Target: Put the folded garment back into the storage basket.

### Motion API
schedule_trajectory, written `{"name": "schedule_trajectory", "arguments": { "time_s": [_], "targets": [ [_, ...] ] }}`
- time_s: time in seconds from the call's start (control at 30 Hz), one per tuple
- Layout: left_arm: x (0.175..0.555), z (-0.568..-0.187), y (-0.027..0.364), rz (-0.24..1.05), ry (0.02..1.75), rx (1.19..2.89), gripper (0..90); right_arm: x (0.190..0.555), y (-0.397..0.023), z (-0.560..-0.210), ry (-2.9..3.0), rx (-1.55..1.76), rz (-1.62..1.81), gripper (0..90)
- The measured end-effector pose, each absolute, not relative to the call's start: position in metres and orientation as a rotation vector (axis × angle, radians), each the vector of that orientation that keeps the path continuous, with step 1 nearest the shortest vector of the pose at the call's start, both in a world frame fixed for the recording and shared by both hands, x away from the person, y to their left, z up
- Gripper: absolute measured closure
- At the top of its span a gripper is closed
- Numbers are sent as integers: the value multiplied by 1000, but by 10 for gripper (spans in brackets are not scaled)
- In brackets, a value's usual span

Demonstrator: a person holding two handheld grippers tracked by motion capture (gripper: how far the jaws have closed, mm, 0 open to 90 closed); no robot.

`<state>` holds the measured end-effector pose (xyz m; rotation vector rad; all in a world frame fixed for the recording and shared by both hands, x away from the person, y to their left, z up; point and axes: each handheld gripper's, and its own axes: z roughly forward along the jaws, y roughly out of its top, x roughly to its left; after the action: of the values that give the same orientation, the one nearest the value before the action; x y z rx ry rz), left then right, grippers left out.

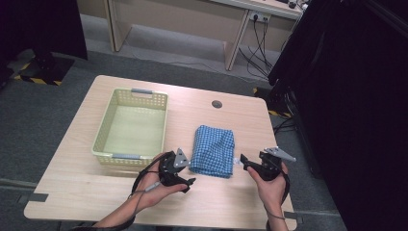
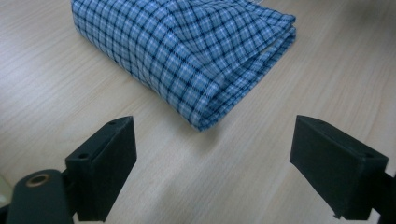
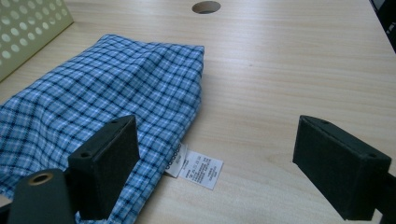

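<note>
Folded blue-and-white checked cloth (image 1: 212, 150), lying flat on the light wooden table (image 1: 72, 187), right of centre and toward the person's edge. Seen in the left gripper view, the cloth (image 2: 187, 51) shows stacked folded layers at its nearest corner, which points toward the gap between the two black jaws. In the right gripper view the cloth (image 3: 102, 107) lies to the left, and two small white printed labels (image 3: 196, 169) stick out from its edge onto the bare wood.

Left gripper (image 1: 188, 183), held in the person's left hand (image 1: 151, 190), sits just beside the cloth's near left corner; jaws spread wide, nothing between them, apart from the fabric. Right gripper (image 1: 241, 160), held in the right hand (image 1: 270, 185), sits just beside the cloth's near right corner; jaws likewise spread wide and empty, the left jaw standing in front of the fabric in its own view, so whether it touches cannot be told. Each gripper carries a grey three-cornered plate on top.

Pale yellow perforated plastic basket (image 1: 105, 139) with grey handles, left of the cloth, near but apart from it, empty inside. Round cable hole (image 1: 217, 104) in the tabletop beyond the cloth. Grey carpeted floor (image 1: 33, 120) surrounds the table.
</note>
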<state>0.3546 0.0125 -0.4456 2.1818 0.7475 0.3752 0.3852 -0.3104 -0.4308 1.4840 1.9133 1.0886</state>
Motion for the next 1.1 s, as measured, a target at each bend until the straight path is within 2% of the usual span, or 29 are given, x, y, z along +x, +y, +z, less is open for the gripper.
{"name": "schedule_trajectory", "arguments": {
  "time_s": [0.67,1.1],
  "targets": [
    [378,-458,-16,411,840,2185,177,427,-299,-422,1940,1505,1056,159],
    [392,-466,-21,392,887,2195,225,464,-278,-431,1998,1548,999,172]
  ]
}}
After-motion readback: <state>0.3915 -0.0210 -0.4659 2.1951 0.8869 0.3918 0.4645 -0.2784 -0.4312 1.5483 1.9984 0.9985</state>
